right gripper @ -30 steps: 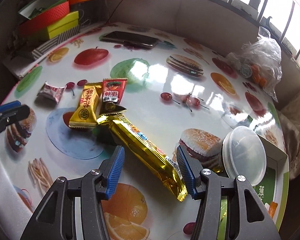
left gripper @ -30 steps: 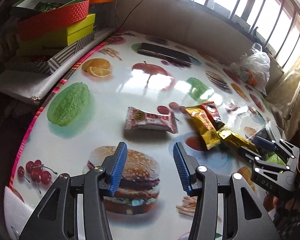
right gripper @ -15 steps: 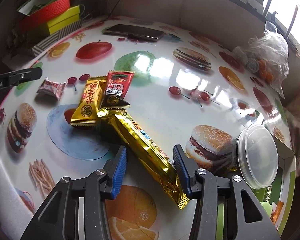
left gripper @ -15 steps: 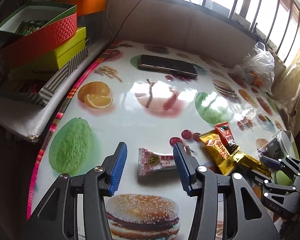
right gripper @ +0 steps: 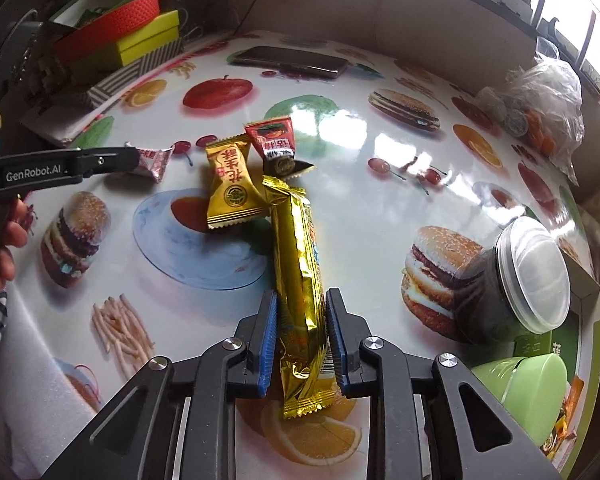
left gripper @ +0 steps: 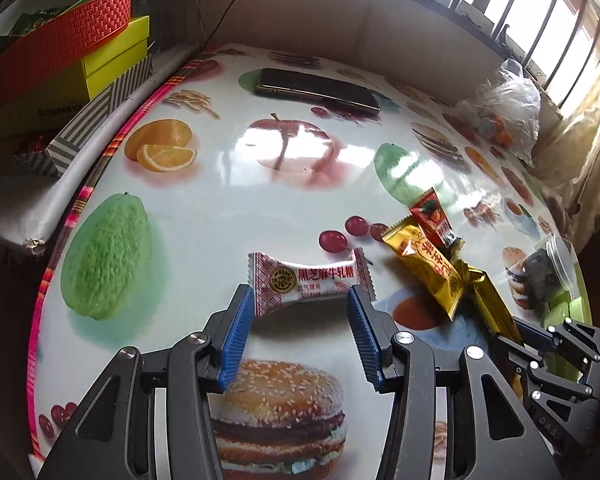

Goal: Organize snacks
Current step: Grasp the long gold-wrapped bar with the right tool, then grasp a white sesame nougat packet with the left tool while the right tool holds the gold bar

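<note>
A white-and-red candy (left gripper: pixel 306 280) lies on the fruit-print table (left gripper: pixel 220 216), right between the blue tips of my left gripper (left gripper: pixel 300 296). Those tips stand open and are not pressing it. My right gripper (right gripper: pixel 302 304) is closing, and its pads lie against both sides of a long gold snack bar (right gripper: pixel 296 248) that points away from me. A small gold packet (right gripper: pixel 230 188) and a red packet (right gripper: pixel 272 142) lie at the bar's far end. The left gripper's fingers (right gripper: pixel 100 160) cover part of the candy in the right wrist view.
A clear-lidded jar (right gripper: pixel 516 280) and a green cup (right gripper: pixel 520 392) stand at the right by a box. At the back lies a phone (right gripper: pixel 292 62), with a plastic bag (right gripper: pixel 540 96) at the far right. Stacked boxes (right gripper: pixel 120 32) line the left edge.
My left gripper moved forward until the candy sits between its tips. The right gripper's jaws narrowed from wide apart onto the gold bar, which now lies in line with them.
</note>
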Motion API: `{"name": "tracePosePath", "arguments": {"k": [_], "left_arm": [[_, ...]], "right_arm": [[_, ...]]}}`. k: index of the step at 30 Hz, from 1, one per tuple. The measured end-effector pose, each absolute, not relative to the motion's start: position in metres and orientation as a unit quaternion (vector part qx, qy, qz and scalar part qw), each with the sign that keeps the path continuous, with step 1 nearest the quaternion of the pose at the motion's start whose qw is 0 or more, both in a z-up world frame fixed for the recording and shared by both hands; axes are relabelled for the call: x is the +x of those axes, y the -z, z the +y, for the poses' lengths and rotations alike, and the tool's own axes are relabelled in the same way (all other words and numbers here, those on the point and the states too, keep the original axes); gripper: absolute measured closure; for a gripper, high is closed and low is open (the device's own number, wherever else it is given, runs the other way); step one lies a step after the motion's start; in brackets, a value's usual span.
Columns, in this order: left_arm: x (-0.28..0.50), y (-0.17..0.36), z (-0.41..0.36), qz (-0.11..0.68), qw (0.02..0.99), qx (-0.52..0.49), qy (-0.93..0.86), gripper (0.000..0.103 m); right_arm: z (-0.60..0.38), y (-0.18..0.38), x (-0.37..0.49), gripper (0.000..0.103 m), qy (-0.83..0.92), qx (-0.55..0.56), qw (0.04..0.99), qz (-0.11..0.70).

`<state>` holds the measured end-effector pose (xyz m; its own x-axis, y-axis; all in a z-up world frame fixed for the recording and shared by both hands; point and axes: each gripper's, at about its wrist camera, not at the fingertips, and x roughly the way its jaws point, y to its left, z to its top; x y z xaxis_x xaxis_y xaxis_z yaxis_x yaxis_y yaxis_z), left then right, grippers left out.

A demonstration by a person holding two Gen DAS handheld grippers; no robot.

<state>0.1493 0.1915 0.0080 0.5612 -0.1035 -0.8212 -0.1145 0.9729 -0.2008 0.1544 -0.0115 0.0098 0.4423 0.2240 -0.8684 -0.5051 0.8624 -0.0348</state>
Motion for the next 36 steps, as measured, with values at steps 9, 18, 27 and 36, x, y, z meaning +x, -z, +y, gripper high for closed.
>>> {"name": "tracePosePath", "arguments": {"k": [9,18,27,36], "left_arm": [[0.134,-0.012,0.169,0.471,0.878,-0.083,0.028,0.054],[0.157,-0.022,0.173,0.451,0.893,-0.009,0.005,0.054],[0.173,-0.007,0.163,0.468,0.883,0.032,0.025,0.054],[0.179,0.002,0.159,0.479,0.877,0.033,0.024,0.054]], "right_arm": [[-0.015,-0.01,0.14,0.081,-0.221,-0.129,0.838,0.482],[-0.017,-0.007,0.14,0.077,-0.214,-0.13,0.842,0.478],[-0.017,-0.005,0.143,0.067,-0.205,-0.125,0.85,0.469],[-0.018,-0.004,0.143,0.066,-0.2,-0.113,0.855,0.465]]}}
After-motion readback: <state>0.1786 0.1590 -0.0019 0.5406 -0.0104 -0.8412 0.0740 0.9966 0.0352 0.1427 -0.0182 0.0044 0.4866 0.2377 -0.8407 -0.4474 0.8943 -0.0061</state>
